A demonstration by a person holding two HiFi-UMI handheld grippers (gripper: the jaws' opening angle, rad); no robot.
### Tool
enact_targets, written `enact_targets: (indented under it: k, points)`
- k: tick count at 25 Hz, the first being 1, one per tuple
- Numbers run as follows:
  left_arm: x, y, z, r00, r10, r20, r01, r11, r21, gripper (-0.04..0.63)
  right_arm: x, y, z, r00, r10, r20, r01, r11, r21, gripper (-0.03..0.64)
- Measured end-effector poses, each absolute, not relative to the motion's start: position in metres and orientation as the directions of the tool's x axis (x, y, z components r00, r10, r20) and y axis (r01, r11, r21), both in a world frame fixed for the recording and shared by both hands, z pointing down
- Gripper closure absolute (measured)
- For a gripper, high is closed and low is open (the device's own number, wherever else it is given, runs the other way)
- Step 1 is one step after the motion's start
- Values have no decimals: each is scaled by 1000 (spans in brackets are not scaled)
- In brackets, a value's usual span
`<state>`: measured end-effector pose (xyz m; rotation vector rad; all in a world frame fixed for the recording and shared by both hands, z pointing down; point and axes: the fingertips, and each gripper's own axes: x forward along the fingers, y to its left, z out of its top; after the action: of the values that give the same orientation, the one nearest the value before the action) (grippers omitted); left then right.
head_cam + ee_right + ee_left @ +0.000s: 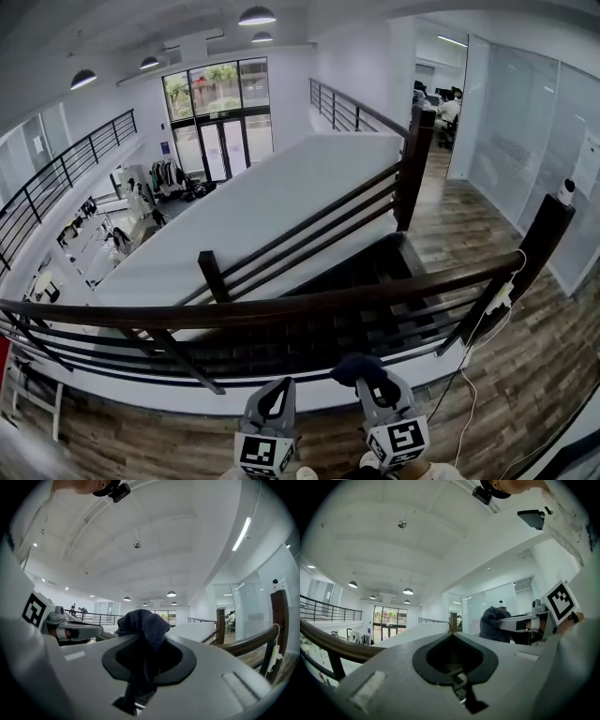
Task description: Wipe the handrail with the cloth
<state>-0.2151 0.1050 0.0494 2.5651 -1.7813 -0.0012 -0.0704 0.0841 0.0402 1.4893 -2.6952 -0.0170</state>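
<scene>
Handrail point(281, 309), dark wood, is seen spanning landing edge. Right gripper point(368, 381) is held just short of rail, jaws clamped on dark blue cloth point(354, 367), bunched, clear of rail. Left gripper point(274, 386) is held alongside, jaws together, nothing between.

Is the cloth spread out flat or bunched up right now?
Bunched up: the dark cloth sits wadded in the right gripper, a lump poking upward.

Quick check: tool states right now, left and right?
Left tool: closed, nothing in it.
Right tool: closed on the cloth.
</scene>
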Motion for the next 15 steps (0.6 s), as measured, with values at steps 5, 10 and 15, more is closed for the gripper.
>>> enact_targets:
  k: [5, 10, 15]
  points:
    - [-208, 106, 38, 343, -939, 6, -939, -343, 20, 597, -69, 85, 30, -550, -834, 34, -834, 551, 27, 549]
    - [-186, 106, 34, 346, -938, 17, -938, -345, 14, 597, -45, 80, 29, -553, -832, 35, -832, 554, 12, 551]
    - [-163, 106, 36, 351, -936, 15, -936, -351, 6, 597, -25, 81, 28, -561, -827, 34, -827, 562, 25, 552]
